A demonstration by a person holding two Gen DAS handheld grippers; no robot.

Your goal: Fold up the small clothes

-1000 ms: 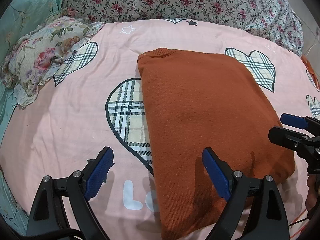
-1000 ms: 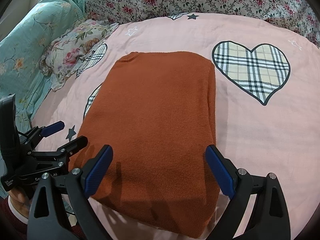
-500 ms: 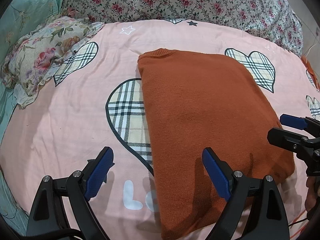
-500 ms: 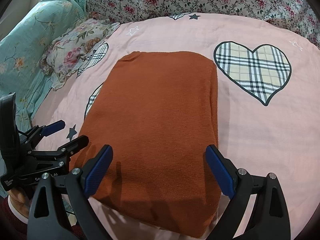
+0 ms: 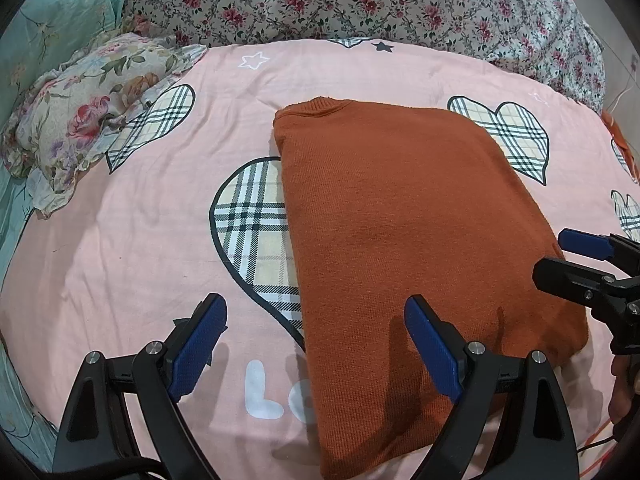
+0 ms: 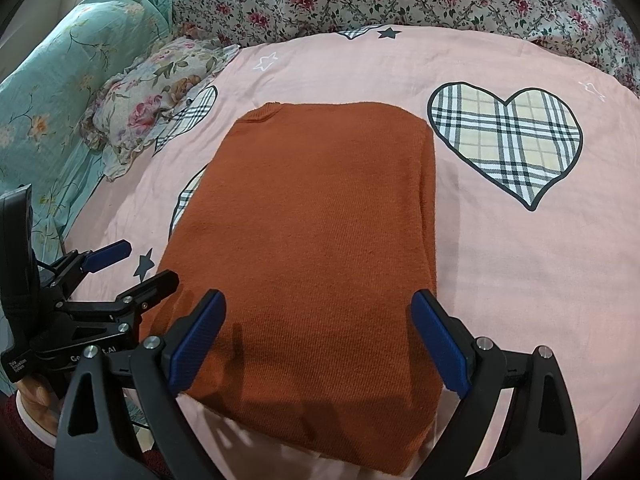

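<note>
Sweater first: one orange sweater (image 5: 404, 248) lies folded flat on the pink sheet (image 5: 132, 248), with its neck at the far end and its bottom edge close to both claws.

The left gripper (image 5: 316, 352) has its two blue fingers (image 5: 198, 350) spread wide apart. It holds nothing. One finger sits over the bare pink sheet and the other sits over the near left part of the sweater. I cannot tell if they touch the cloth.

The right gripper (image 6: 320, 346) also has its two blue fingers (image 6: 438, 346) spread wide apart, with nothing held. Both fingers sit over the near end of the sweater, one by each side edge.

Each claw shows up in the other one's picture. The right gripper (image 5: 588, 264) pokes in by the sweater's right edge, and the left gripper (image 6: 120, 268) pokes in by the sweater's left edge.

In the left wrist view, one plaid heart (image 5: 252, 236) is partly under the sweater's left side. Another plaid heart (image 5: 508, 136) peeks out past its far right corner. In the right wrist view, one big plaid heart (image 6: 504, 136) lies just beside the sweater on the right, fully showing.

One flowery pillow (image 5: 84, 120) sits at the far left. One flowery blanket (image 5: 360, 4) is bunched along the far end of the bed. One green quilt (image 6: 52, 92) lies beyond the pillow.
</note>
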